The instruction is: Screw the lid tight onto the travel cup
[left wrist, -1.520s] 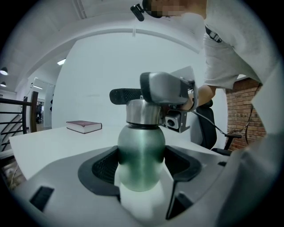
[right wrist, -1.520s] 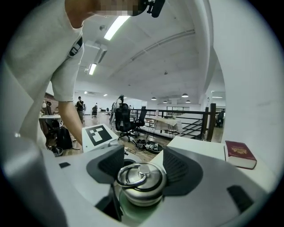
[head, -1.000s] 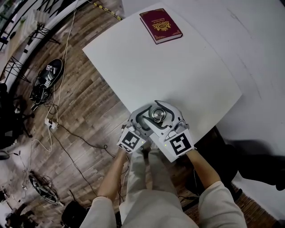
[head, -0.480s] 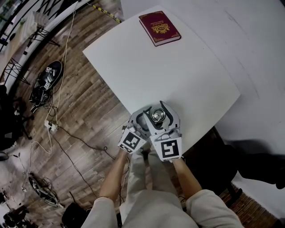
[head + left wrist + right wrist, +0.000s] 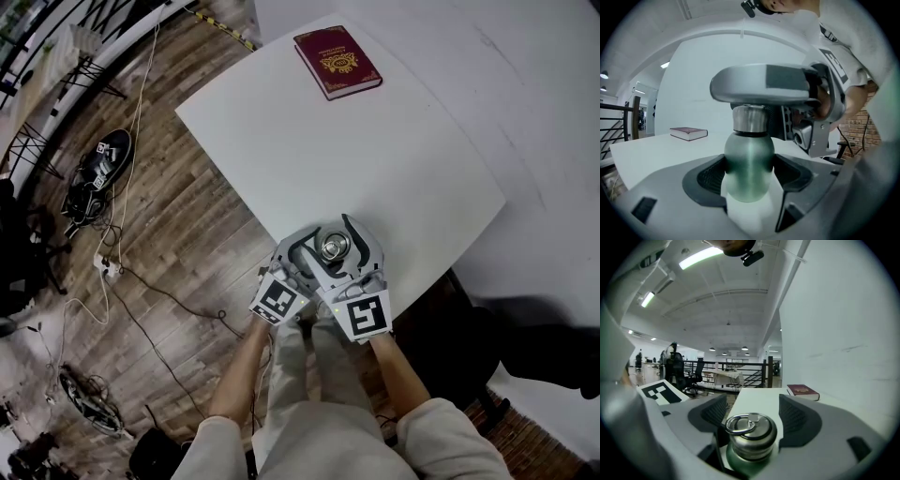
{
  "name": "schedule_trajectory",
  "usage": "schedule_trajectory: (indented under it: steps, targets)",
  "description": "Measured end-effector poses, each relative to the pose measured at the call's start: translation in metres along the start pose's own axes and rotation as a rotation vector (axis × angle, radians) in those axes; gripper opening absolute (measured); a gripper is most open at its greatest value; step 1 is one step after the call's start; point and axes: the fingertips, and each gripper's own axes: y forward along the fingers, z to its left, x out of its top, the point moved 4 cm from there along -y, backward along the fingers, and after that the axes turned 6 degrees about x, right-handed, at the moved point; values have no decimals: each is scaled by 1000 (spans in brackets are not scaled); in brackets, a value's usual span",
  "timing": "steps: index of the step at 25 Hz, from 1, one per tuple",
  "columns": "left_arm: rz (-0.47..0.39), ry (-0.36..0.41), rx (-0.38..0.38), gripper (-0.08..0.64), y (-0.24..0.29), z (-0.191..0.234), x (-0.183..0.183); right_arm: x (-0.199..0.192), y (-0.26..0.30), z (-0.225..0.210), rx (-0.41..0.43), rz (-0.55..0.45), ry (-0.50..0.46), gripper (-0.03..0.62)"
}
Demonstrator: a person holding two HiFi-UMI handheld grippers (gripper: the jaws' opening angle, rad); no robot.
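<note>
A green metal travel cup [image 5: 749,164] with a rounded body stands upright on the white counter [image 5: 375,159], close to the corner nearest the person. The left tongs [image 5: 749,174] are clenched on it. In the left gripper view both dark ribbed pads [image 5: 710,176] press against the sides of the cup's body, with the cup centred between them.

On the cup's neck sits the round brushed-steel lid [image 5: 751,433], with a small wire ring [image 5: 740,422] lying on its top. The right tongs [image 5: 752,414] come in at lid height and bracket the lid. Their jaws have just been opening. The lid stands between them, a gap shows beside the right-hand pad, and neither pad visibly presses on it, so this grip is released. In the left gripper view one grey jaw of the right tongs crosses just above the lid.

From the head view the two tongs meet at the cup. Their marker cubes sit on the person's side, the left cube [image 5: 278,298] just beside the right cube [image 5: 361,316].

A dark red hardback book [image 5: 337,62] with gold ornament lies flat at the far end of the counter, well apart from the cup. Left of the counter, loose cables [image 5: 122,262] trail over the brown wooden floor [image 5: 178,234].
</note>
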Motion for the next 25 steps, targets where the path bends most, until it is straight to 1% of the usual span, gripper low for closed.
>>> schedule_trajectory:
  steps: [1, 6, 9, 11, 13, 16, 19, 24, 25]
  targets:
    - [0, -1, -1, 328, 1, 0, 0, 1, -1, 0, 52, -7, -7, 336]
    - [-2, 1, -3, 328, -2, 1, 1, 3, -6, -2, 337, 13, -50, 341]
    - [-2, 0, -4, 328, -2, 0, 1, -1, -10, 0, 508, 69, -49, 341]
    - [0, -1, -7, 328, -1, 0, 1, -4, -9, 2, 598, 109, -96, 341]
    - [1, -1, -9, 328, 0, 1, 1, -6, -7, 5, 658, 142, -146, 341]
    - [0, -3, -7, 328, -1, 1, 0, -7, -5, 9, 727, 169, -181, 339]
    - [-2, -1, -7, 328, -1, 0, 1, -7, -5, 10, 781, 190, -217, 327]
    - [-1, 1, -11, 328, -1, 0, 1, -9, -2, 9, 864, 218, -249, 305]
    - [-1, 0, -11, 328, -1, 1, 1, -9, -1, 10, 876, 222, -261, 293]
